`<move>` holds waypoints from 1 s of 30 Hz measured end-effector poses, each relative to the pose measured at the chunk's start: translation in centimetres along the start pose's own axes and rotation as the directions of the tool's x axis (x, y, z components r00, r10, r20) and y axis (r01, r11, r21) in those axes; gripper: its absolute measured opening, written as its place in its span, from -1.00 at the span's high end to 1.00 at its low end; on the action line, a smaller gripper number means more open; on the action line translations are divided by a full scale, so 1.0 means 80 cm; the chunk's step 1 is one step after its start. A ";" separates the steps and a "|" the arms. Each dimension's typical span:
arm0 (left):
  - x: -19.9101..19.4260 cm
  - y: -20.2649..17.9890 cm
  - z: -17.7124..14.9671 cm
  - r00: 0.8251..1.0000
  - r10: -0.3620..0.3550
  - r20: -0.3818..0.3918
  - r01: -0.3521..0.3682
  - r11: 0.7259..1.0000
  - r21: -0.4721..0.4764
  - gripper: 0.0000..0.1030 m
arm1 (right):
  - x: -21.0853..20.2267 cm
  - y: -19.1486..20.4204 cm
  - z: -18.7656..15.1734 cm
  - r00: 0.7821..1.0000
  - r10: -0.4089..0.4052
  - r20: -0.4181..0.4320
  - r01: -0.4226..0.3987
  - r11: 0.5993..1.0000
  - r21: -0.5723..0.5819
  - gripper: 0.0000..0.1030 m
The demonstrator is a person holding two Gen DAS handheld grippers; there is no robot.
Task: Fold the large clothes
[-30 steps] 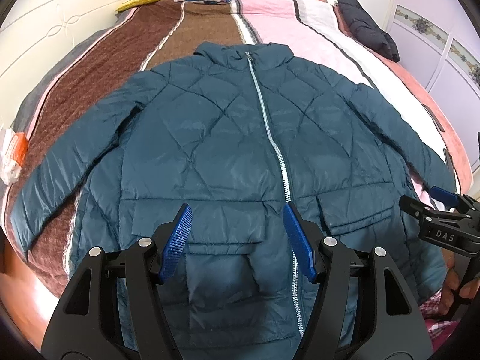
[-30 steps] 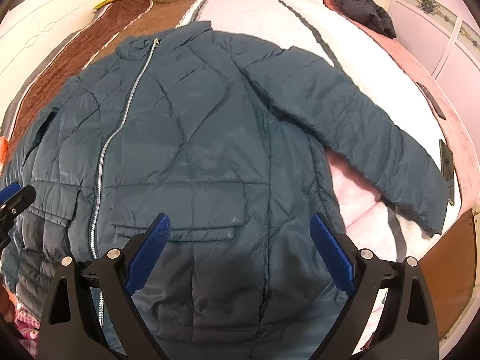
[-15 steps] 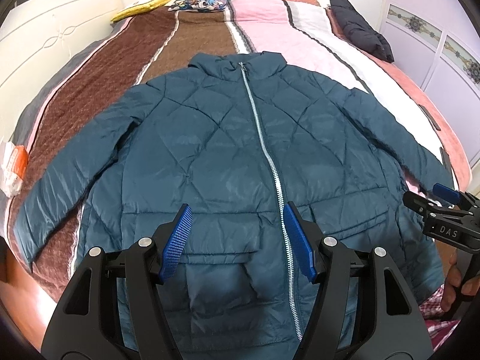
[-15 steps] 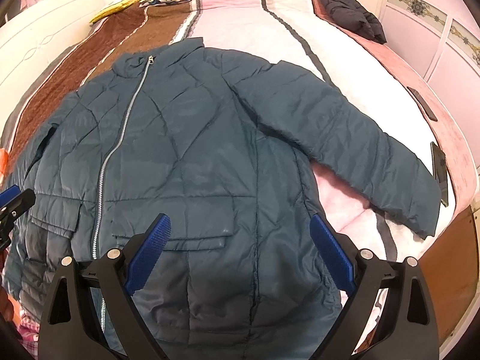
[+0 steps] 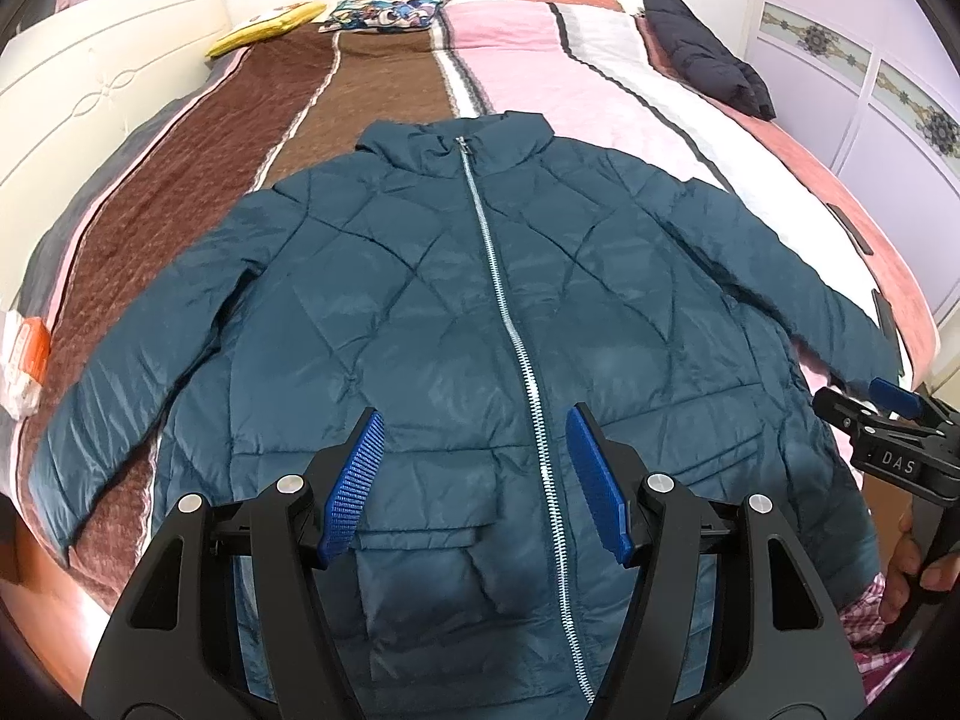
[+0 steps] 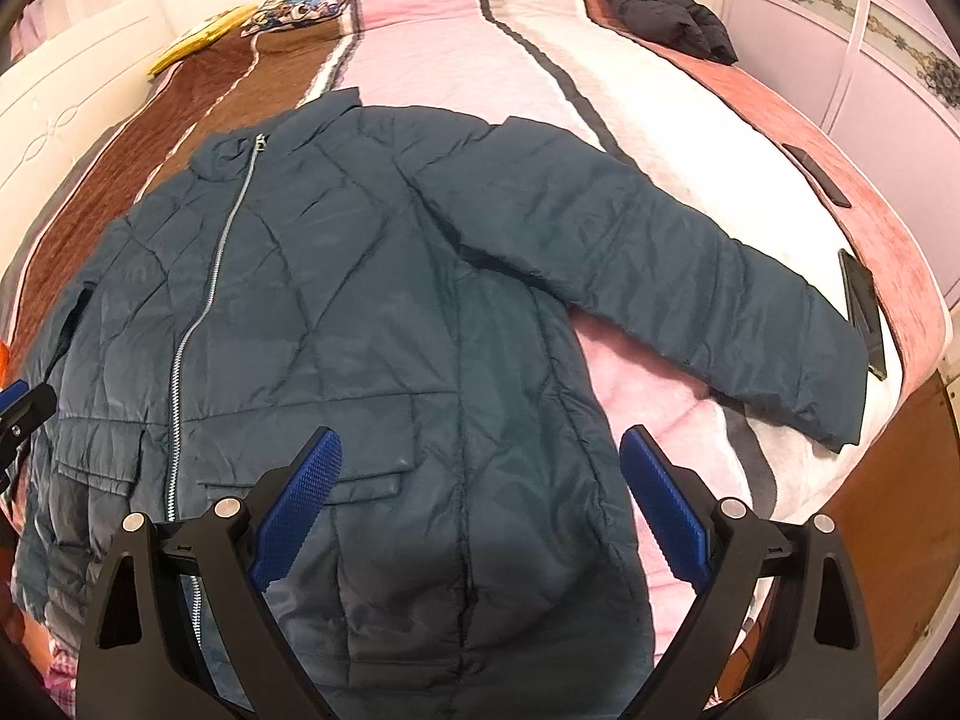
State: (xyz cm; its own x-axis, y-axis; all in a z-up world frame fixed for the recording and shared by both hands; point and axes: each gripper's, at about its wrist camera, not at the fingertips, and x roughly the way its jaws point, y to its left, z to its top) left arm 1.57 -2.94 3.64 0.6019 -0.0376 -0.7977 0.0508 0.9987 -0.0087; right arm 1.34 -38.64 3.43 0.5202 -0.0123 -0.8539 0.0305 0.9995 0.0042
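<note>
Since a second ago both wrist views have drawn back a little from the jacket: its collar now sits lower in each picture and more of the bed shows beyond it, while the jacket itself lies as it did.

The teal quilted puffer jacket (image 5: 456, 324) lies flat and front-up on the striped brown, pink and white bedspread (image 5: 372, 90), zipped shut along its silver zip (image 5: 510, 324), collar at the far end and hem at the near edge of the bed. Both sleeves spread outward; the right sleeve (image 6: 690, 276) stretches across the white and pink stripes toward the right edge.

The left gripper (image 5: 474, 480) hovers above the lower front of the jacket, over a flap pocket just left of the zip; its blue pads stand apart with nothing between them. The right gripper (image 6: 480, 504) hovers above the jacket's right side near the hem, jaws spread wide and empty.

At the far right of the bed lies a folded dark navy garment (image 5: 708, 54). Near the headboard sit a colourful patterned cushion (image 5: 384, 3) and a yellow cushion (image 5: 264, 30).
</note>
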 end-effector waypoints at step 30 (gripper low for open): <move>0.007 -0.020 0.005 1.000 -0.006 -0.014 0.006 0.999 0.038 -0.25 | 0.011 -0.051 -0.002 0.999 -0.035 -0.022 0.037 0.994 0.106 -0.77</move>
State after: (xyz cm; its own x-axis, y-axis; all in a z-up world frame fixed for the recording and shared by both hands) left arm 2.11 -4.59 3.43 0.5903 -0.0427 -0.8060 0.0849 0.9963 0.0094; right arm 1.55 -42.73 2.58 0.5003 -0.0470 -0.8646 0.1403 0.9897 0.0274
